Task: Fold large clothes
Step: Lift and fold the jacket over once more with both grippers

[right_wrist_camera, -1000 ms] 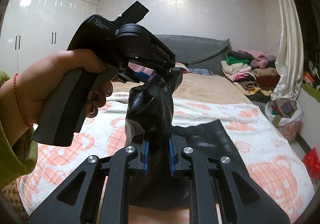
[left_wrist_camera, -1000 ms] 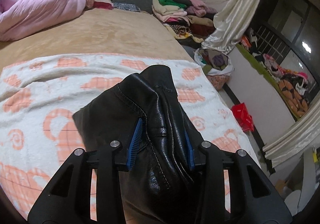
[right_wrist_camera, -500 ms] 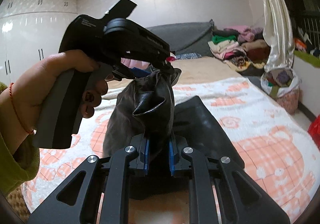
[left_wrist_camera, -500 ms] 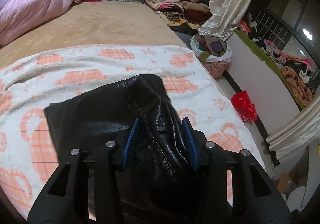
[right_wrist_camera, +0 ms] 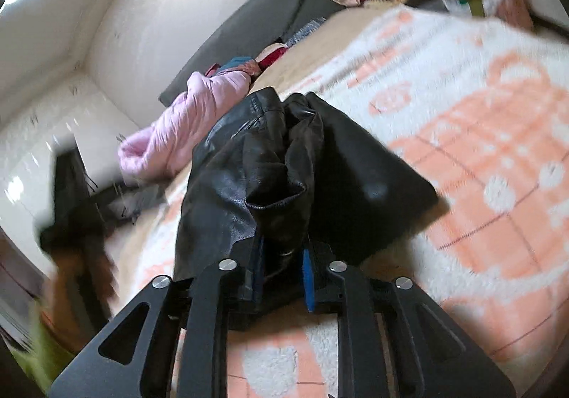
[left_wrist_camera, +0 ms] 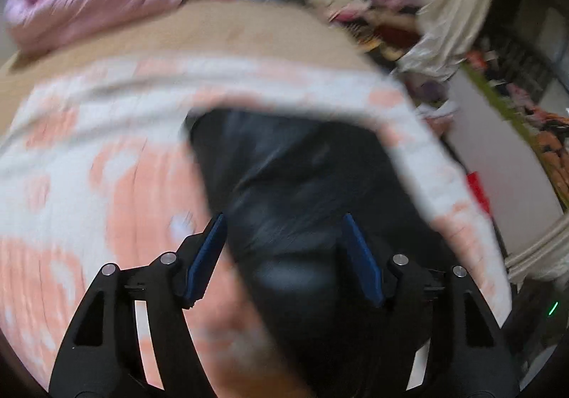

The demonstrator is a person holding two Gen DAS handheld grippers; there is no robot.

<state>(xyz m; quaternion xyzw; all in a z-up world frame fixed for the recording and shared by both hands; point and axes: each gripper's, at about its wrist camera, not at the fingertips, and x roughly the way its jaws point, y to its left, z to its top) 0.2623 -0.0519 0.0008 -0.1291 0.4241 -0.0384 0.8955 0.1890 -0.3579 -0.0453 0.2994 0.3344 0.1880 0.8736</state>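
While blur smears the left view: outlines only;
Left gripper (left_wrist_camera: 284, 252): fingers spread wide, black leather garment (left_wrist_camera: 295, 184) between, ungripped;
Right gripper (right_wrist_camera: 282, 277): fingers clamped on a garment fold;
Garment: on the bed's orange-and-white blanket (right_wrist_camera: 480, 135);
Far edge: pink quilt (right_wrist_camera: 185, 124)

Jacket (right_wrist_camera: 270, 163) on blanket (right_wrist_camera: 480, 135), quilt (right_wrist_camera: 185, 120) behind
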